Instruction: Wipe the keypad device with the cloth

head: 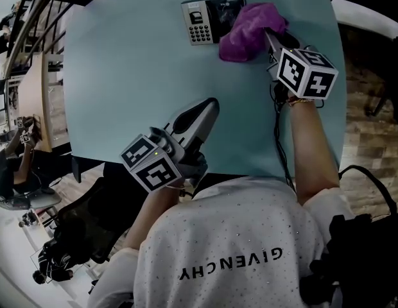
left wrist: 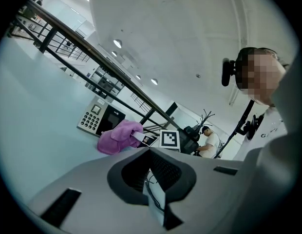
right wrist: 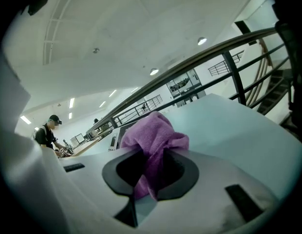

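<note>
My right hand-held gripper [head: 269,37] clamps the purple cloth [head: 246,32], which is bunched over the right end of the keypad device [head: 200,22] at the worktop's [head: 128,82] far edge. My left hand-held gripper [head: 210,106], closed and empty, is at the near edge.

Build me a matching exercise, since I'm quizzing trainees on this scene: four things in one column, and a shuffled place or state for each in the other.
Things:
1. keypad device
2. cloth
3. left claw
4. right claw

Places or states:
A. clamped on purple fabric
B. shut on nothing, over the near part of the table
C. lying flat at the table's far edge
D. purple and bunched up

Pairs: 1-C, 2-D, 3-B, 4-A
</note>
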